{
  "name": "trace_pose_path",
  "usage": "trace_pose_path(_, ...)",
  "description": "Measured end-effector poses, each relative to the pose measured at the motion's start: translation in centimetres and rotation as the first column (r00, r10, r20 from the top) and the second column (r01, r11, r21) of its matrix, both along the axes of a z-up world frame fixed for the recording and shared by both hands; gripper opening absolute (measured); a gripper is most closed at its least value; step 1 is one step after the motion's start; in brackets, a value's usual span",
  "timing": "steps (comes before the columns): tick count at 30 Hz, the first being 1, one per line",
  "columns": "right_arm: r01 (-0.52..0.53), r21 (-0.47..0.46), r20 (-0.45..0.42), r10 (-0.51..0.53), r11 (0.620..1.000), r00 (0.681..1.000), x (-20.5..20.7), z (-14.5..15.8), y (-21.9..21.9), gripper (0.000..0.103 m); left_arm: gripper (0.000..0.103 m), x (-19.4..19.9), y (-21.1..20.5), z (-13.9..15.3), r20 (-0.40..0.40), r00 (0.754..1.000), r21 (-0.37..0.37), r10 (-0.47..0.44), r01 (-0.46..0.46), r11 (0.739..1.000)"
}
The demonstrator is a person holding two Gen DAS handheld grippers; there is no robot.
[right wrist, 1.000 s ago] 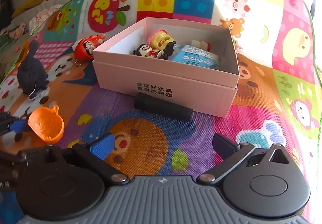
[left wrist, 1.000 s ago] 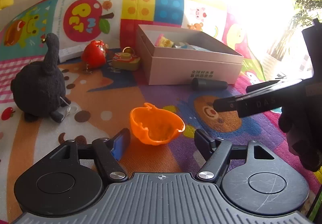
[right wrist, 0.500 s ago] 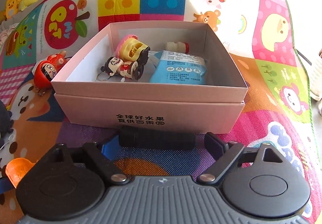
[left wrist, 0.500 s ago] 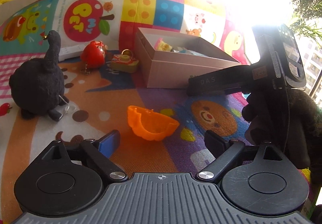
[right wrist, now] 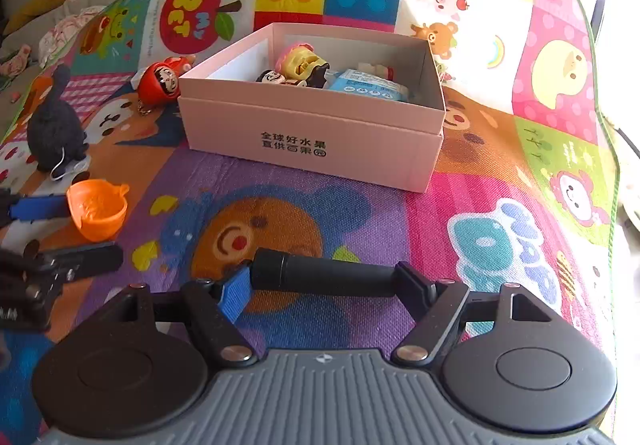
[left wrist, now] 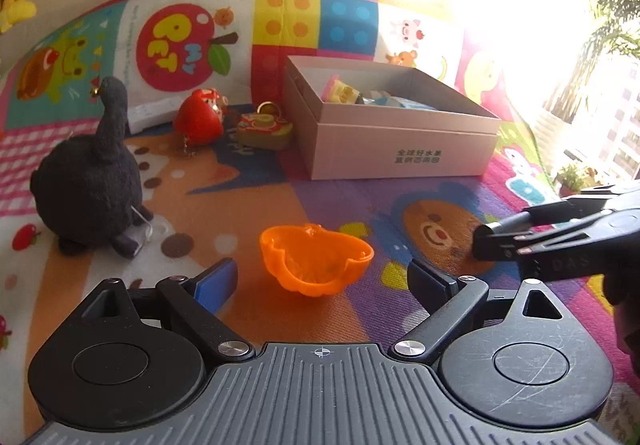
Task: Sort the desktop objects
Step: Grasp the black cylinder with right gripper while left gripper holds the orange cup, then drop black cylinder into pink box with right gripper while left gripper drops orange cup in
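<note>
Right gripper, closing, had lifted the black cylindrical tube from beside the pink cardboard box; boxing it likely next. Left gripper spread, empty.

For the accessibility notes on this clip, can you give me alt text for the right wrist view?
The right tongs are closing on a black cylindrical tube held crosswise end to end between their fingers, above a colourful cartoon play mat. Beyond sits an open pink cardboard box holding small toys; at left, an orange plastic cup lies between the left tongs' fingers.
</note>
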State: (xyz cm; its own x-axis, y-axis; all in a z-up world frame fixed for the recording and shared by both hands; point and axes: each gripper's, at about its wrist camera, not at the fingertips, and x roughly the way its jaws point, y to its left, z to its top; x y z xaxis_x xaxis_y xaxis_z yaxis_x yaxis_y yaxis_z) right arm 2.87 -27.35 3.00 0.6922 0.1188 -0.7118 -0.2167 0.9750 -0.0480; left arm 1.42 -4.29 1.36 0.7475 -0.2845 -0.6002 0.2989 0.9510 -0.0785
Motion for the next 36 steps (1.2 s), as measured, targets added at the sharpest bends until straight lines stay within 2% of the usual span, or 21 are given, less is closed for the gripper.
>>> trace_pose_path(3,-0.037,-0.017,0.037,0.038,0.999,0.999,-1.6,-0.2,0.3,0.076,0.093,0.6,-0.5,0.5,0.026,1.000,0.049,-0.006,0.005,0.999)
trace_pose_path(7,-0.037,0.002,0.069,0.037,0.999,0.997,-2.0,-0.5,0.4,0.077,0.087,1.3,-1.5,0.6,0.021,1.000,0.107,-0.019,0.016,0.994)
trace_pose_path(11,-0.025,0.031,0.055,0.024,0.999,0.998,-1.9,-0.6,-0.2,0.087,0.081,1.5,-2.2,0.2,-0.007,1.000,0.139,-0.011,0.012,0.990)
trace_pose_path(17,-0.036,0.044,0.054,0.033,0.998,0.998,-1.9,-0.7,-0.2,0.086,0.064,1.6,-2.5,-0.1,-0.033,0.999,0.123,-0.005,0.009,0.992)
trace_pose_path(21,-0.043,0.034,0.060,0.041,0.998,0.997,-2.1,-0.6,0.1,0.076,0.064,1.0,-2.9,0.1,-0.029,0.999,0.130,-0.017,0.021,0.991)
trace_pose_path(24,-0.045,0.038,0.058,0.043,0.998,0.997,-2.4,-0.2,0.2,0.076,0.064,0.2,-2.9,0.4,-0.027,0.999,0.122,-0.029,0.033,0.992)
trace_pose_path(30,-0.077,0.051,0.110,0.071,0.996,0.991,-3.6,3.5,-1.2,0.076,0.064,-1.3,-2.5,2.8,0.035,0.998,0.100,-0.045,0.041,0.994)
trace_pose_path(36,-0.099,0.154,0.169,0.073,0.983,0.983,-3.9,10.1,-3.4,0.076,0.064,-1.5,-3.2,7.2,0.142,0.986,0.043,-0.092,0.087,0.995)
